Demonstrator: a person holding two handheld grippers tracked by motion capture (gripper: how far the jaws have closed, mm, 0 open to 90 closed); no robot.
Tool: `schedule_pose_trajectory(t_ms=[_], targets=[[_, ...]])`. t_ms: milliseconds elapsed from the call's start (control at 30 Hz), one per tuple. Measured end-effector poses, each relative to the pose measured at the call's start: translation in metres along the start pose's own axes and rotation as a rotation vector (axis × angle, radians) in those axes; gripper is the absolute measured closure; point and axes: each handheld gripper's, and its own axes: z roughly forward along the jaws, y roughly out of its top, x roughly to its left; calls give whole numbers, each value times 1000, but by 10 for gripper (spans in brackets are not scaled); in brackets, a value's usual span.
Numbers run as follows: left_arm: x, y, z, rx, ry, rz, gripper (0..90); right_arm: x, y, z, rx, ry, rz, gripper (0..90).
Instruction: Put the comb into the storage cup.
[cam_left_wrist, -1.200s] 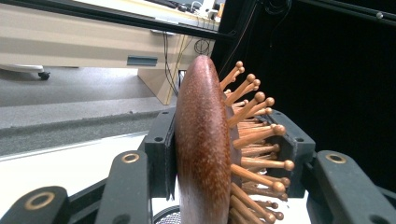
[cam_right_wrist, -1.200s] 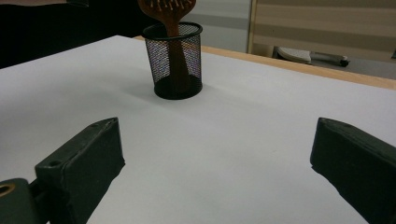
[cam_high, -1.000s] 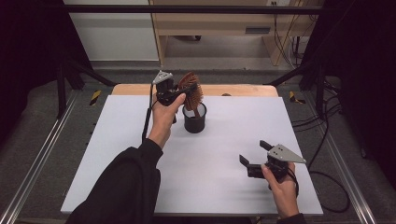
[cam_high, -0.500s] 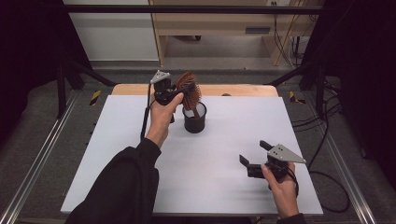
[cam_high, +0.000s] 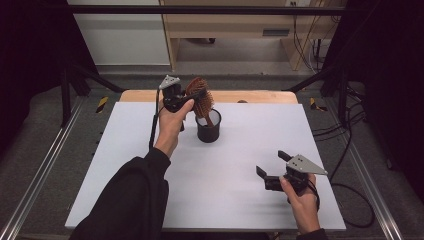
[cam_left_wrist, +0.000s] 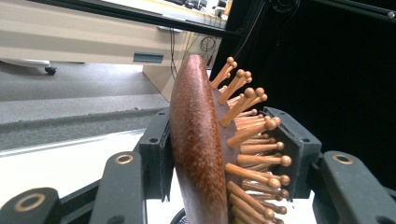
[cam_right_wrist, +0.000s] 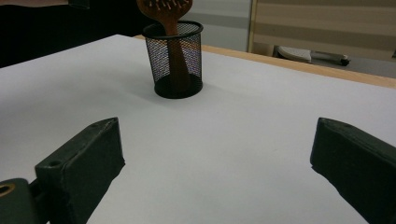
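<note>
Brush: handle down in mesh cup, head between left gripper jaws, just easing apart, pads barely touching. Stiff, light wood; grip across head, bristles yielding. Right gripper spread, idle.

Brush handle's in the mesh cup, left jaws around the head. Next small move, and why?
Probably open the left gripper wider, then draw it back. The brush already stands handle-down in the cup, and the jaws have just been opening, yet one pad looks still against the wooden back and the other at the bristle tips, so pulling away now could tip the cup.
</note>
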Motion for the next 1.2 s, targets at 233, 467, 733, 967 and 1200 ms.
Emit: schedule_pose_trajectory(t_ms=[233, 467, 733, 967, 1200], targets=[[3, 0, 0, 4, 3, -5, 465, 0, 0, 0, -1, 1, 1, 28], [5, -1, 1, 2, 14, -7, 458, 0, 0, 0, -4, 2, 2, 28], [8, 0, -1, 9, 21, -13, 452, 0, 0, 0, -4, 4, 2, 28], [10, -1, -1, 9, 24, -14, 449, 0, 0, 0, -2, 6, 1, 28], [14, -1, -1, 12, 31, -20, 442, 0, 0, 0, -4, 7, 1, 28]])
